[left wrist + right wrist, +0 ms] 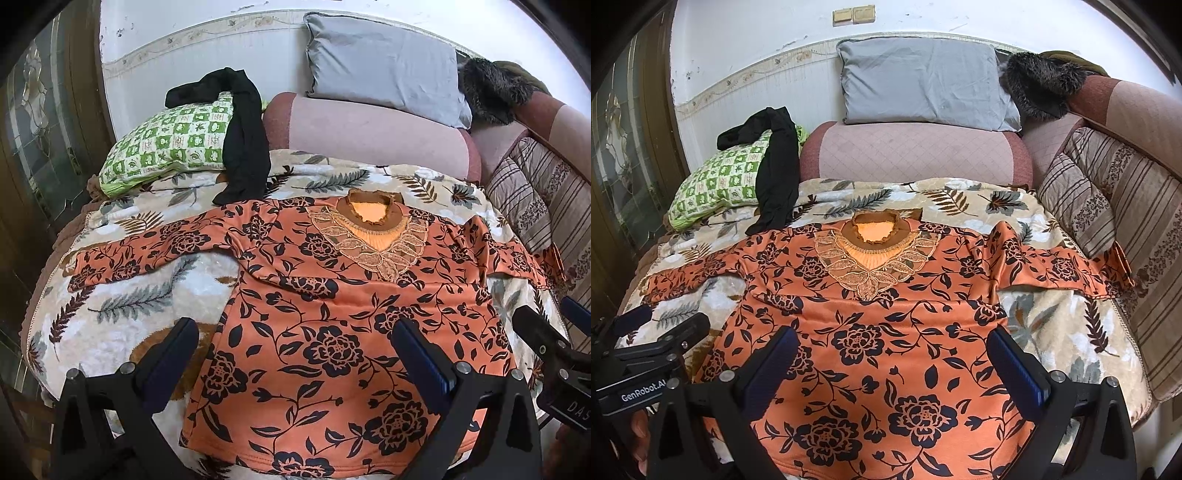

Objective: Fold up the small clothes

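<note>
Left gripper [295,343]: fingers spread wide, holding nothing, hovering over the lower left part of the top; one finger sits above the blanket, the other above the fabric.
Right gripper [892,350]: fingers also spread wide and empty, hanging over the lower middle of the top, both fingers above the fabric.
Orange floral top [332,314]: lies flat, front up, on the blanket, hem nearest the grippers, lace collar [373,240] away from them, both sleeves stretched out to the sides.
Leaf-print blanket [140,295]: covers the sofa seat beneath the top.
Black garment [243,144]: draped over the green checked pillow [162,147], its end reaching down near the top's shoulder.
Grey pillow [923,85]: leans against the wall on the pink sofa back [916,155].
Striped cushion [1078,203]: stands by the right sleeve's end.
</note>
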Action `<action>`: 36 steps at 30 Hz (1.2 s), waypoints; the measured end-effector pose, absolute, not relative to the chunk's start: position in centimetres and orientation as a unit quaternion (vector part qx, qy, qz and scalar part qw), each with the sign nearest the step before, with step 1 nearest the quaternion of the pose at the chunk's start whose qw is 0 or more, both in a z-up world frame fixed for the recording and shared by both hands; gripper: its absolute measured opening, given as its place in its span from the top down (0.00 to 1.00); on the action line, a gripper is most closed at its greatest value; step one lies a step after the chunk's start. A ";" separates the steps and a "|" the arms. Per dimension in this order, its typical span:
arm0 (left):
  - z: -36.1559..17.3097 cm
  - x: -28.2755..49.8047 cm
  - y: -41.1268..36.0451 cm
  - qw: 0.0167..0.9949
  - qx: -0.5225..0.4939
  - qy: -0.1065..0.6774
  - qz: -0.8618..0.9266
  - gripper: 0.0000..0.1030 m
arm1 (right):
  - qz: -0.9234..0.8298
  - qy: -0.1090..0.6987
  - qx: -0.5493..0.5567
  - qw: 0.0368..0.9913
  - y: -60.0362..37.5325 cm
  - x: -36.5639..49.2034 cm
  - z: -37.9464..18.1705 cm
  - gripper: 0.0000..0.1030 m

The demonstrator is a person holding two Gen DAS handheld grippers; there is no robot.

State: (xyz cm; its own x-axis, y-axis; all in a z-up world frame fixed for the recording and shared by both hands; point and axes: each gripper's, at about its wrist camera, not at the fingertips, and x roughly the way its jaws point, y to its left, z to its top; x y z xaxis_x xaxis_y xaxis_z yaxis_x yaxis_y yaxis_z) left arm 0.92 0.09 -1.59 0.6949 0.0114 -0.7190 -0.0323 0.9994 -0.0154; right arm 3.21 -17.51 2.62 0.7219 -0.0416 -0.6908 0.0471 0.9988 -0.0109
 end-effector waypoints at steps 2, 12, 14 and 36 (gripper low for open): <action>-1.6 0.9 0.1 0.921 -0.013 0.390 0.012 0.00 | -0.024 0.372 0.003 0.928 -17.5 3.2 2.6 0.00; -2.0 1.6 0.0 0.919 -0.011 0.394 0.013 0.00 | -0.024 0.373 0.002 0.927 -17.5 3.6 2.2 0.00; -1.9 1.7 -0.1 0.919 -0.010 0.394 0.012 0.00 | -0.024 0.374 0.003 0.927 -17.5 3.6 2.2 0.00; -12.6 6.9 1.1 0.883 0.017 0.468 0.029 0.00 | -0.143 0.281 0.571 0.758 -58.1 8.2 -13.1 0.32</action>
